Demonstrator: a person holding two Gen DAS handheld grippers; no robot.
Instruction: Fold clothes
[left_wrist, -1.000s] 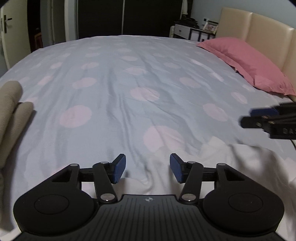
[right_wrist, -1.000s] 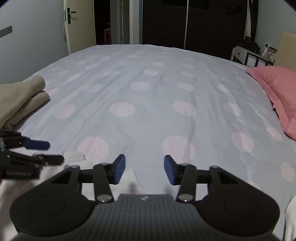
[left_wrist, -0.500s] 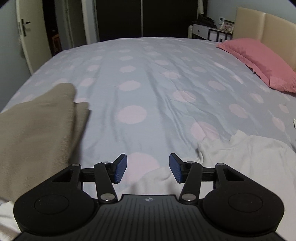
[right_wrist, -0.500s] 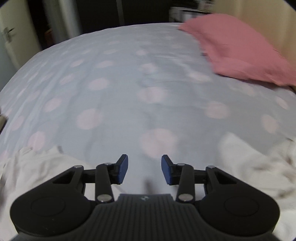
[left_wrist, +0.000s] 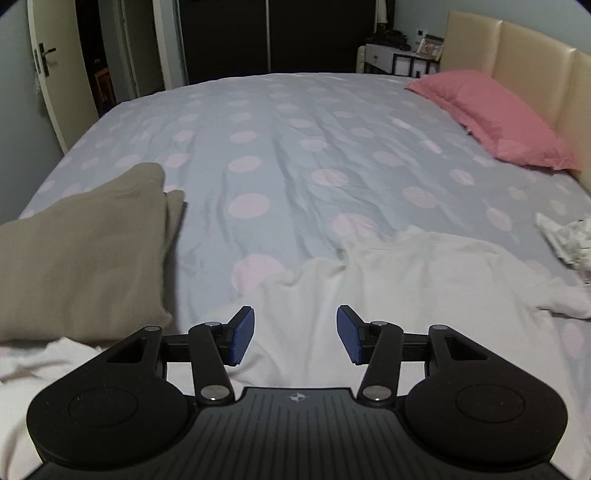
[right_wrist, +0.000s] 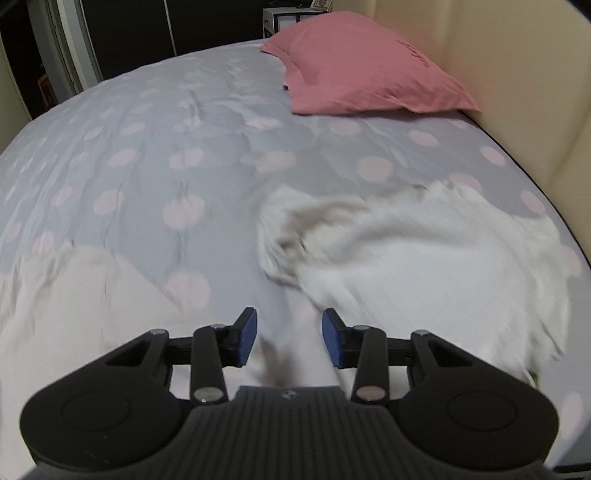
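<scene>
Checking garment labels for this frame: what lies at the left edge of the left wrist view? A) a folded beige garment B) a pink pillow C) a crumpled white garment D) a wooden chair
A: the folded beige garment lies on the dotted bedcover at the left edge; the pink pillow is far right by the headboard.

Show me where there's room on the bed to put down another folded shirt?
The big bare stretch of dotted bedspread is free, between the tan folded garment and the pink pillow. The near edge is crowded: a spread white garment and a crumpled white garment beside the headboard.
</scene>
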